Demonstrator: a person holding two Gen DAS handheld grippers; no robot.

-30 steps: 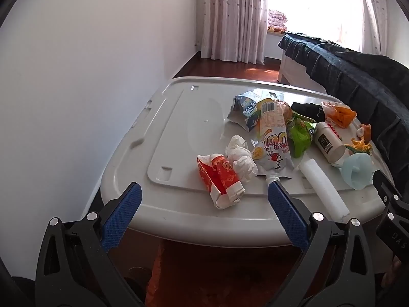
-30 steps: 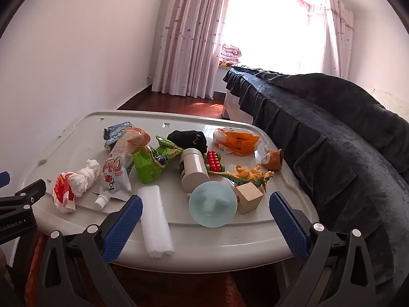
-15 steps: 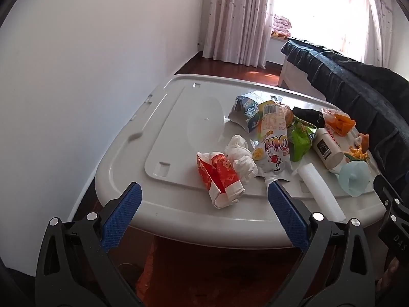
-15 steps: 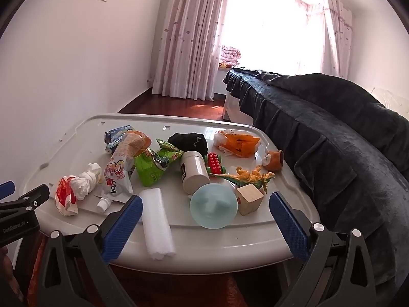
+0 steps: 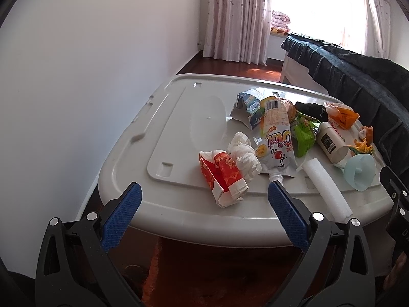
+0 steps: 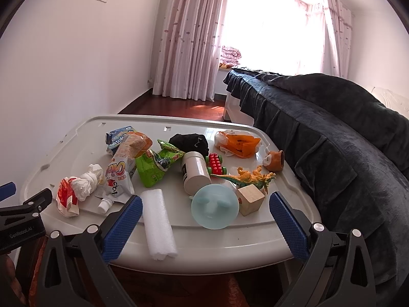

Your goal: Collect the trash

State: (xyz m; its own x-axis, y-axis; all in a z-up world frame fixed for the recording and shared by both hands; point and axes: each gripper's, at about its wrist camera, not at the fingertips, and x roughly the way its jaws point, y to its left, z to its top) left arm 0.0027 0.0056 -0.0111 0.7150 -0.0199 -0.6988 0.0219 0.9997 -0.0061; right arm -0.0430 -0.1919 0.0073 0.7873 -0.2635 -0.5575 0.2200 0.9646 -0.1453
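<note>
The left hand-held gripper point(image 5: 204, 197) is held spread wide, nothing between its 2 blue pads, just short of the near edge of the table point(image 5: 179, 215) (a grey plastic lid serves as the top). The right hand-held gripper point(image 6: 205, 207) is likewise spread and empty, in front of the same near edge.

Closest to the left hand-held gripper, a red and white wrapper point(image 5: 223, 176) is seen lying flat on the table, with a crumpled white tissue point(image 5: 242, 153) touching its far side. Just beside the tissue lies a white drink pouch point(image 5: 277, 151), its spout pointing toward the near edge. A white foam roll point(image 6: 158, 225) is laid near the table's front edge, between the pouch and a pale blue round toy point(image 6: 214, 209). A wooden block point(image 6: 250, 199) sits just beside that toy, and a white jar point(image 6: 195, 172) lies on its side behind it.

Farther back, a green snack bag point(image 6: 156, 166), a blue packet point(image 6: 118, 136), a black cloth point(image 6: 190, 142) and an orange bag point(image 6: 239, 143) are spread across the table. A toy dinosaur point(image 6: 249, 177) and a red brick car point(image 6: 216, 163) are placed among them. A dark blue sofa point(image 6: 345, 140) stands along the table's right side.
</note>
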